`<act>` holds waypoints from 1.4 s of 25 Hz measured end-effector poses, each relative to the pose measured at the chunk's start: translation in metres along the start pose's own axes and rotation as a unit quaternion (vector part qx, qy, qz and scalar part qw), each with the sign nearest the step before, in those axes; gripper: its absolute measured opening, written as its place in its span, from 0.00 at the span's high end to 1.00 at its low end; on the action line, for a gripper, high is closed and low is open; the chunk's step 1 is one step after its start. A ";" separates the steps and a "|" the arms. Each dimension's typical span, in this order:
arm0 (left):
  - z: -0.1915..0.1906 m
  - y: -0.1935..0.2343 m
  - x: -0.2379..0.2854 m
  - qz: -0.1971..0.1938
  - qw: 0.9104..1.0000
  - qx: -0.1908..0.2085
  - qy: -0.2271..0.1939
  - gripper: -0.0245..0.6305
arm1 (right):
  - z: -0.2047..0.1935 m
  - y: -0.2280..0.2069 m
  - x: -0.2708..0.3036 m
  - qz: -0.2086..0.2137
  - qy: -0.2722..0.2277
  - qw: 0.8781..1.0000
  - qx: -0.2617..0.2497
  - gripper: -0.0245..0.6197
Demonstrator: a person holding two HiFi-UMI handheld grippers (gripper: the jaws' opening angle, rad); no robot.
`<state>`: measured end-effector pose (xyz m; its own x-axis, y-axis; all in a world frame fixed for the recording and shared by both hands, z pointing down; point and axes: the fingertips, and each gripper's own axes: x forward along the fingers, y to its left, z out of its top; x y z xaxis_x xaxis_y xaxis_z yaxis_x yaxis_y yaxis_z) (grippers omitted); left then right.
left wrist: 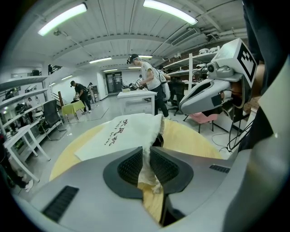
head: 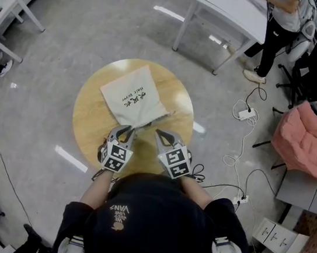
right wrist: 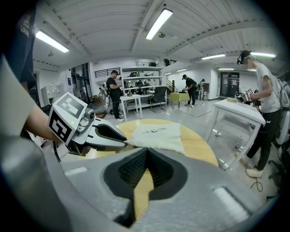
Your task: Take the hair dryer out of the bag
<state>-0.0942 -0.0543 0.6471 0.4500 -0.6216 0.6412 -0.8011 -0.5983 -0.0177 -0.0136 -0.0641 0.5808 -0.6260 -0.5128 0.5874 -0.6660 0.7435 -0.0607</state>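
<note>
The bag lay on the counter, mouth toward me; my left tongs pinched its rim, my right tongs closed, empty.

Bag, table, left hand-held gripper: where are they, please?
cloth bag (head: 132,94), head view, middle of the cloth.
round wooden table (head: 88,119), head view, bare top left of the bag.
left hand-held gripper (head: 124,129), head view, between its fingertips, which pinch the bag's edge.

floor: grey | white table | pink chair | ceiling strip lights
</note>
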 end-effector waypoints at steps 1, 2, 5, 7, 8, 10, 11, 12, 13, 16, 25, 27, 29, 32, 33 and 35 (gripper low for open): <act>0.001 0.001 0.000 0.001 1.000 0.001 0.000 0.87 | 0.000 0.000 0.001 0.001 0.001 1.000 -0.002 0.96; 0.001 0.003 0.000 0.003 1.000 0.002 0.001 0.88 | 0.001 0.000 0.002 0.002 0.002 1.000 -0.003 0.96; 0.001 0.008 -0.001 0.007 1.000 0.003 0.001 0.89 | 0.002 0.002 0.007 0.004 0.003 1.000 -0.009 0.96; 0.002 0.010 -0.002 0.007 1.000 0.004 0.001 0.90 | 0.003 0.003 0.010 0.004 0.005 1.000 -0.012 0.96; 0.002 0.010 -0.002 0.007 1.000 0.005 0.001 0.90 | 0.003 0.003 0.011 0.005 0.006 1.000 -0.014 0.96; 0.003 0.012 -0.003 0.007 1.000 0.006 0.000 0.90 | 0.003 0.004 0.014 0.007 0.008 1.000 -0.017 0.96; 0.003 0.013 -0.004 0.008 1.000 0.006 -0.001 0.90 | 0.003 0.005 0.015 0.008 0.009 1.000 -0.019 0.96; 0.004 0.014 -0.004 0.008 1.000 0.005 -0.002 0.90 | 0.003 0.005 0.016 0.009 0.010 1.000 -0.020 0.96; 0.004 0.016 -0.004 0.007 1.000 0.002 -0.004 0.91 | 0.002 0.005 0.018 0.010 0.011 1.000 -0.022 0.96; 0.005 0.019 -0.004 0.004 1.000 -0.006 -0.007 0.91 | -0.001 0.007 0.023 0.015 0.017 0.999 -0.028 0.96; 0.011 0.032 -0.007 0.007 1.000 -0.012 -0.013 0.91 | 0.001 0.007 0.040 0.021 0.037 0.997 -0.061 0.96; 0.012 0.035 -0.008 0.007 1.000 -0.012 -0.014 0.91 | 0.000 0.007 0.047 0.024 0.044 0.996 -0.069 0.96; 0.013 0.038 -0.008 0.004 1.000 -0.013 -0.015 0.91 | 0.000 0.008 0.054 0.027 0.048 0.995 -0.077 0.96; 0.013 0.038 -0.009 0.001 1.000 -0.014 -0.015 0.91 | -0.001 0.008 0.061 0.024 0.053 0.994 -0.091 0.96; 0.013 0.039 -0.009 0.000 1.000 -0.015 -0.015 0.91 | -0.001 0.008 0.063 0.023 0.054 0.994 -0.094 0.96; 0.013 0.041 -0.009 -0.001 1.000 -0.015 -0.015 0.91 | 0.000 0.007 0.068 0.021 0.055 0.994 -0.096 0.96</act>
<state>-0.1262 -0.0797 0.6309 0.4632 -0.6356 0.6176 -0.8112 -0.5848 0.0065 -0.0611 -0.0934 0.6199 -0.5963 -0.4379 0.6728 -0.5440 0.8368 0.0624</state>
